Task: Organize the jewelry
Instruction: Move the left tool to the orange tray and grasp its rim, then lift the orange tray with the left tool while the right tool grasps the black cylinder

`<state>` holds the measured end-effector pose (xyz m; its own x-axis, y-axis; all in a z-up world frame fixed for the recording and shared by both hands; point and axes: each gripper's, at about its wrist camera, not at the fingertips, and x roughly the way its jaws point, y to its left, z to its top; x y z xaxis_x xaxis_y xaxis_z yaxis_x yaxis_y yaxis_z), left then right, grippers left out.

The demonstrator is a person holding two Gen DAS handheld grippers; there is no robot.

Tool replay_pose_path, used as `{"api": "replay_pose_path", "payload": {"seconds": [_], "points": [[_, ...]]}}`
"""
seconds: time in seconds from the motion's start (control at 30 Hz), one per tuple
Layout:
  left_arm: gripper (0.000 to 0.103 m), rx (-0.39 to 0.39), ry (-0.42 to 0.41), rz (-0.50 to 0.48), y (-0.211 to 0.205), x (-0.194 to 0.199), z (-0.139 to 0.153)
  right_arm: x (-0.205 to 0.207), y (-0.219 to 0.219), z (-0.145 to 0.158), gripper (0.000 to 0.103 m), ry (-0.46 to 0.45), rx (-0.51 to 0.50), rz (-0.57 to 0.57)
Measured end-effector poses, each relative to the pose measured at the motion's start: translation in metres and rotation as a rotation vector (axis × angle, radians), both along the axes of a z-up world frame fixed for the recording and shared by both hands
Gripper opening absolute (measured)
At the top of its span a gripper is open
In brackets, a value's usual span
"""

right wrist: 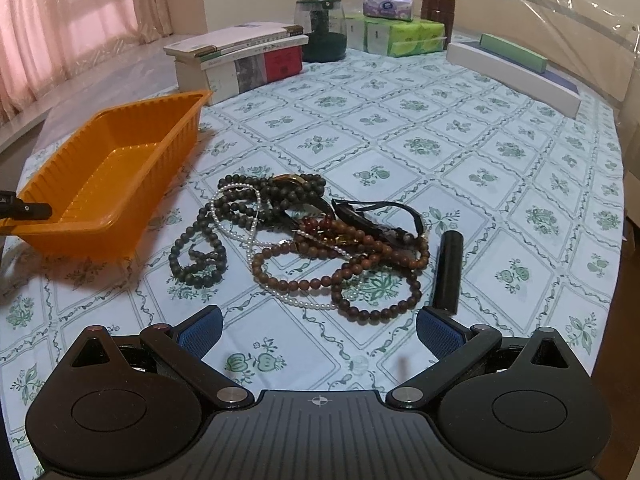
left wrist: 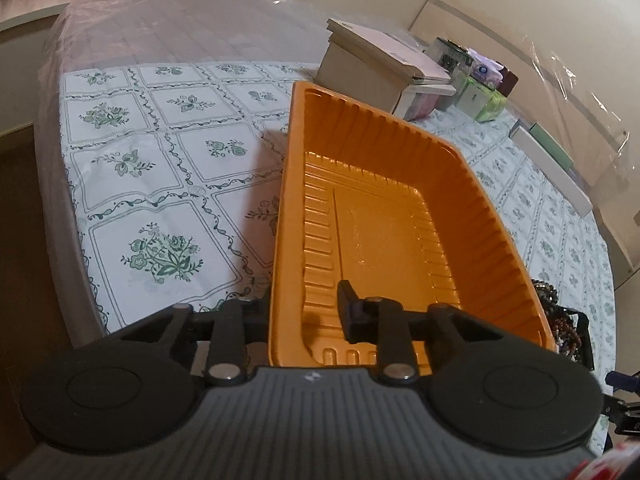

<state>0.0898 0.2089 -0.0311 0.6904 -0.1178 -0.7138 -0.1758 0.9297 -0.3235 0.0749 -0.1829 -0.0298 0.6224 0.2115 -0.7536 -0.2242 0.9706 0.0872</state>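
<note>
The left tongs (left wrist: 308, 316) pinch the near rim of an orange plastic tray (left wrist: 380, 216), one finger inside the ribbed wall and the other outside it; the tray holds nothing and is tilted, its near end raised off the floral tabletop (left wrist: 160, 160). From the right wrist camera the same tray (right wrist: 108, 176) sits to the far left of the right tongs (right wrist: 318, 330), with the left tongs' black finger (right wrist: 28, 210) clamped on its near corner.

The right tongs are spread wide and hold nothing, their blue pads (right wrist: 200, 332) hanging above the cloth. Just ahead of them lies the jewelry pile (right wrist: 304, 240): a dark-beaded necklace (right wrist: 200, 256) on the left, brown wooden bead strands (right wrist: 376, 292) nearest the tongs, a thin pearl string (right wrist: 236, 216) threading through, and black-strapped pieces (right wrist: 380, 212) at the back. A black cylinder (right wrist: 448, 272) lies beside the pile, just ahead of the right-hand pad.

Far beyond the pile, along the tabletop's back edge, stand stacked books (right wrist: 240, 60), a dark glass jar (right wrist: 320, 28), tissue packs (right wrist: 400, 28) and a long white box (right wrist: 516, 76). Pink curtains (right wrist: 60, 24) hang at far left.
</note>
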Motion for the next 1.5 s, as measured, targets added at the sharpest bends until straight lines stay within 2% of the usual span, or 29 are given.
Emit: {"api": "replay_pose_path", "payload": {"seconds": [0.23, 0.4, 0.67, 0.73, 0.77, 0.8, 0.93, 1.0, 1.23, 1.3, 1.37, 1.5], "points": [[0.004, 0.07, 0.038, -0.019, -0.01, -0.002, 0.008, 0.002, -0.003, -0.001, 0.103, -0.004, 0.008, -0.009], [0.003, 0.164, 0.032, -0.032, -0.023, -0.003, 0.023, 0.002, -0.014, 0.0, 0.103, -0.013, 0.029, -0.035], [0.003, 0.398, 0.016, -0.096, -0.056, 0.002, 0.056, 0.009, -0.048, -0.003, 0.102, -0.063, 0.043, -0.122], [0.003, 0.434, 0.011, -0.105, -0.064, 0.003, 0.06, 0.013, -0.058, -0.005, 0.09, -0.07, 0.045, -0.143], [0.003, 0.451, 0.01, -0.106, -0.067, 0.003, 0.061, 0.015, -0.063, -0.007, 0.075, -0.07, 0.048, -0.154], [0.003, 0.466, 0.008, -0.108, -0.07, 0.003, 0.062, 0.017, -0.067, -0.009, 0.07, -0.067, 0.047, -0.167], [0.003, 0.503, 0.001, -0.109, -0.08, 0.003, 0.067, 0.024, -0.08, -0.015, 0.064, -0.072, 0.047, -0.197], [0.003, 0.524, 0.016, -0.121, -0.085, 0.005, 0.067, 0.029, -0.083, -0.019, 0.053, -0.066, 0.043, -0.199], [0.003, 0.609, 0.102, -0.199, -0.094, 0.015, 0.071, 0.043, -0.085, -0.031, 0.037, -0.01, 0.025, -0.19], [0.003, 0.625, 0.111, -0.21, -0.096, 0.017, 0.072, 0.045, -0.085, -0.033, 0.026, 0.004, 0.022, -0.19], [0.003, 0.641, 0.116, -0.217, -0.098, 0.019, 0.072, 0.046, -0.085, -0.035, 0.021, 0.012, 0.023, -0.191], [0.003, 0.673, 0.13, -0.235, -0.102, 0.021, 0.073, 0.046, -0.088, -0.035, 0.019, 0.011, 0.023, -0.186]]}}
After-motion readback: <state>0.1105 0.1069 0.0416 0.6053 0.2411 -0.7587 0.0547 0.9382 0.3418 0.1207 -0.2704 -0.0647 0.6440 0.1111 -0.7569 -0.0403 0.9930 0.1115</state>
